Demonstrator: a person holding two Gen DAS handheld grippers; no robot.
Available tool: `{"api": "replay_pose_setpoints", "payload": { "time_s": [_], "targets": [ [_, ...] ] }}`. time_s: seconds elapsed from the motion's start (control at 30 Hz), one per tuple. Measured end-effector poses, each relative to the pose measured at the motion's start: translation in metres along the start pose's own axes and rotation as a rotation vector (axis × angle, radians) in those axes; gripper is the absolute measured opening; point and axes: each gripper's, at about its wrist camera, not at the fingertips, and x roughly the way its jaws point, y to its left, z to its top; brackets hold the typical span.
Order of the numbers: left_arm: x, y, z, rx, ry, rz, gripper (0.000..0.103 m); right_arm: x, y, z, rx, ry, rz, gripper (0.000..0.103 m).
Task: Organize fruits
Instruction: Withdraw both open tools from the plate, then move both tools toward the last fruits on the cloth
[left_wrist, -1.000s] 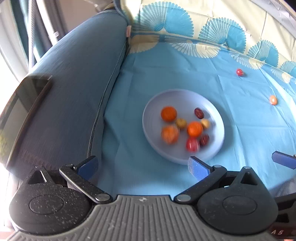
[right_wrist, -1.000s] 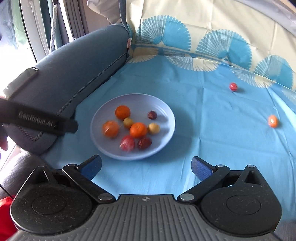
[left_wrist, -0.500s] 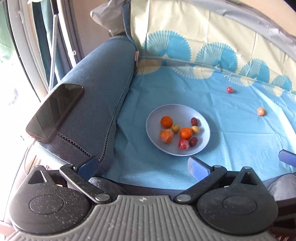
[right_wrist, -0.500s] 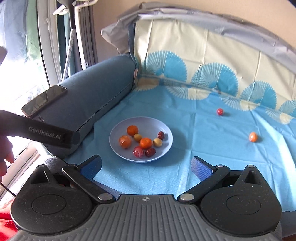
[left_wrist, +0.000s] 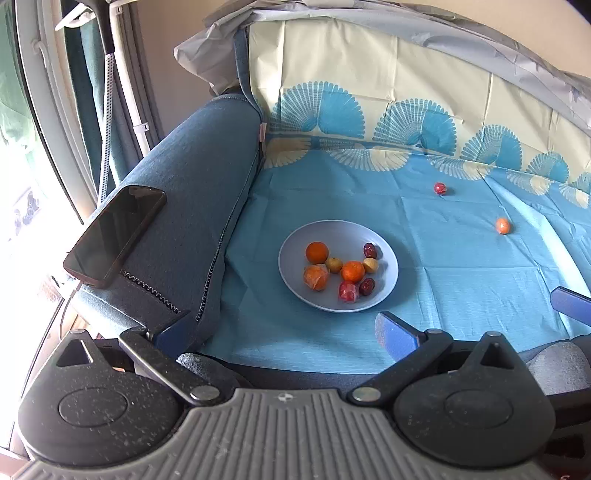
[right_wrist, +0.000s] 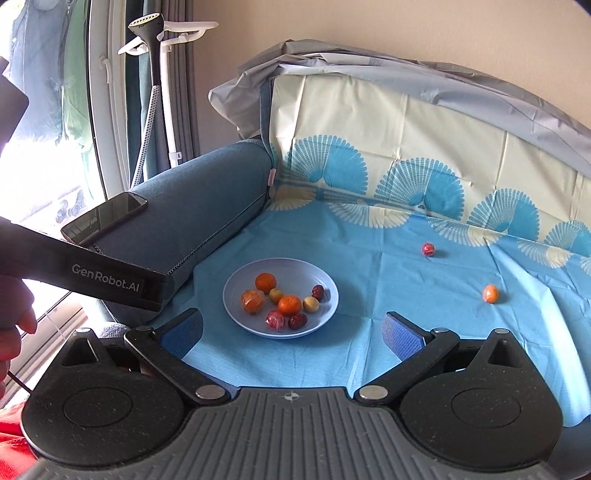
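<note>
Fruits mostly sit gathered in the plate (right_wrist: 325, 280) ahead between both spread, empty grippers' fingers, while a red fruit (right_wrist: 428, 248) and orange fruit (right_wrist: 490, 293) lie well beyond the right gripper (right_wrist: 291, 332), apparently the next pickups, left gripper (left_wrist: 284, 328) idle.

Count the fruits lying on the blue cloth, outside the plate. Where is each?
2. A small red fruit lies far back near the patterned backrest; a small orange fruit lies to the right, nearer the camera. Both sit well apart from the plate.
</note>
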Motion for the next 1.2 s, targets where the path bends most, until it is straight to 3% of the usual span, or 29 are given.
{"api": "replay_pose_setpoints", "payload": {
  "time_s": [1.2],
  "targets": [
    [0.027,-0.002,0.003,0.018,0.062,-0.010,0.103,0.024,-0.001,-0.004,0.000,0.070,0.024,0.102]
  ]
}}
